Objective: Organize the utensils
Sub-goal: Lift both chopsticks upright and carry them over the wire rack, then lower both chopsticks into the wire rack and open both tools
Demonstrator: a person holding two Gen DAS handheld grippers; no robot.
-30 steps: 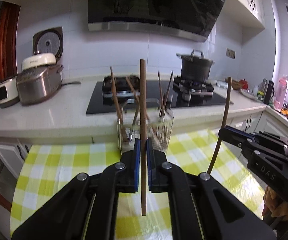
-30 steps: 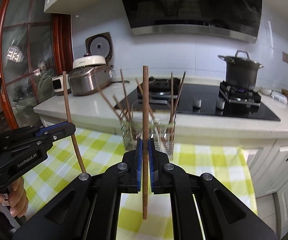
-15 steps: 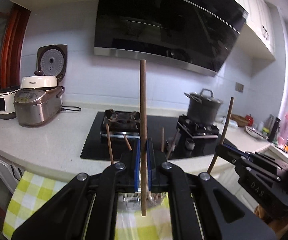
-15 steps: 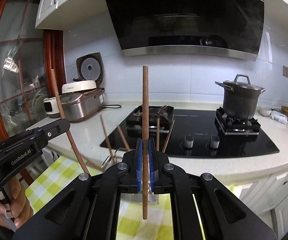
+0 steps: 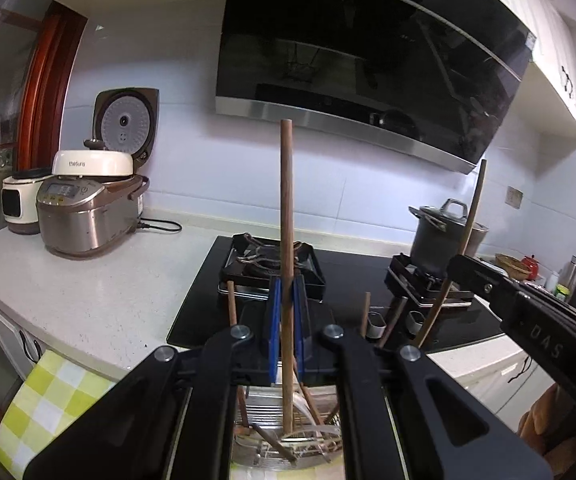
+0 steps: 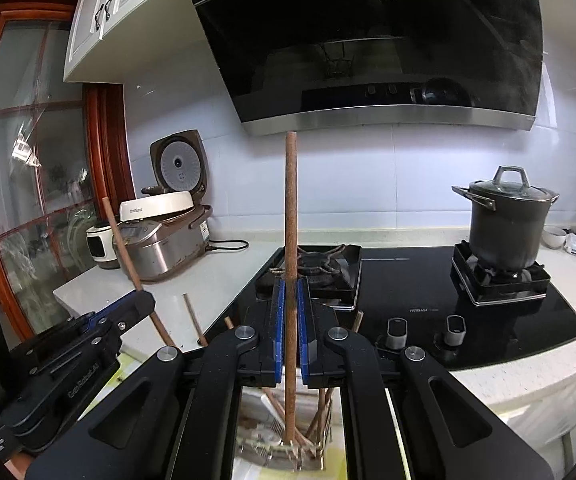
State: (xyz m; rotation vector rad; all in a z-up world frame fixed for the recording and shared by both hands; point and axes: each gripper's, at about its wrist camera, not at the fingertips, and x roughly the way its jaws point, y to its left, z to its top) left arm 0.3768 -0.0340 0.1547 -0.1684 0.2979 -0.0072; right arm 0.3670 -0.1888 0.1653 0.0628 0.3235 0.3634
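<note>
My left gripper (image 5: 287,308) is shut on a brown chopstick (image 5: 287,200) that it holds upright. Its lower tip hangs just over the wire utensil holder (image 5: 266,410), which has several chopsticks leaning in it. My right gripper (image 6: 291,312) is shut on a second upright chopstick (image 6: 291,200), whose tip is at the same holder (image 6: 256,448). In each wrist view the other gripper shows at the side, the right gripper (image 5: 460,268) and the left gripper (image 6: 144,300), each with its stick tilted. The holder's base is hidden by the gripper arms.
Behind the holder is a white counter with a black gas hob (image 6: 488,320), a dark lidded pot (image 6: 508,216) on the right burner and rice cookers (image 5: 84,208) at the left. A range hood (image 5: 348,60) hangs above. Yellow checked tablecloth (image 5: 48,400) shows at lower left.
Both grippers have risen and moved forward with their chopsticks. The holder has gone from mid-frame ahead to low between the arms, and most of the tablecloth has left view.
</note>
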